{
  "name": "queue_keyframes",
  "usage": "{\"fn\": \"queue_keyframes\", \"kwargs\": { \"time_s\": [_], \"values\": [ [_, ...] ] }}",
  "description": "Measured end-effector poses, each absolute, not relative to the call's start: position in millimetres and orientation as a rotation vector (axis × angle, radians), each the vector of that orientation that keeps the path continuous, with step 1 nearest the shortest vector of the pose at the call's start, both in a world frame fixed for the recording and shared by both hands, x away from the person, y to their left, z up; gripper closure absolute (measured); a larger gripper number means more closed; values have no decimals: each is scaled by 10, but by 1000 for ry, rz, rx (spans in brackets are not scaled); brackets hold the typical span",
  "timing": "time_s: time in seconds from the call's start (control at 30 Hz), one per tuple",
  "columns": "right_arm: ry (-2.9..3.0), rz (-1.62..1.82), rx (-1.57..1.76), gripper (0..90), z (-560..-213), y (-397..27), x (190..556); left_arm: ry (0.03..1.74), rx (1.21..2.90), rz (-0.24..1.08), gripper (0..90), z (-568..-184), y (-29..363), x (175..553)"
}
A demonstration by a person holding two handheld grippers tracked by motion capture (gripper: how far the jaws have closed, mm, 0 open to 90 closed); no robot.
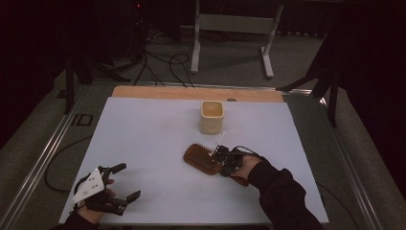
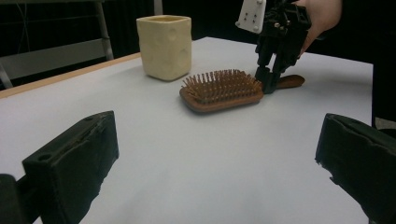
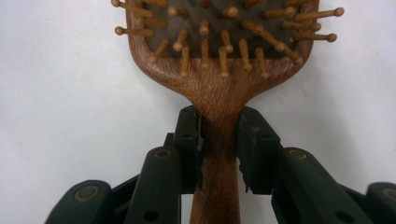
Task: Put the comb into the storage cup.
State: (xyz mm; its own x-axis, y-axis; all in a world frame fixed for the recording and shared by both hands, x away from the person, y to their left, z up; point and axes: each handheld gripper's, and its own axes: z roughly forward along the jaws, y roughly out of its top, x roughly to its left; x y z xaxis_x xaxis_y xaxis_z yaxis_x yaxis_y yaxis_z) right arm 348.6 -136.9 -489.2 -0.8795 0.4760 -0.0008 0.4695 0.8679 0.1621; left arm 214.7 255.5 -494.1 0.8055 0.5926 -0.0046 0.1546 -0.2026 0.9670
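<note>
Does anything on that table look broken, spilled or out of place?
Nothing stands out. The wooden hairbrush lies flat, bristles up, on the white table; the cream cup stands upright behind it. The right gripper has its fingers around the brush's neck.

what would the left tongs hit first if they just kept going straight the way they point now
Probably the hairbrush: in the left gripper view it lies ahead between the open left tongs, across bare table. The cup stands farther back and leftward. Depth is hard to judge, so they could pass beside it.
</note>
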Motion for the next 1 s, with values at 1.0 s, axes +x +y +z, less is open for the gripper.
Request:
{"fn": "queue_keyframes", "kwargs": {
  "time_s": [1.0],
  "values": [
    [2802, 578, 762, 731, -4864, -1522, 3137, 583, 1762, 442, 1, -4941, 2555, 2150]
  ]
}}
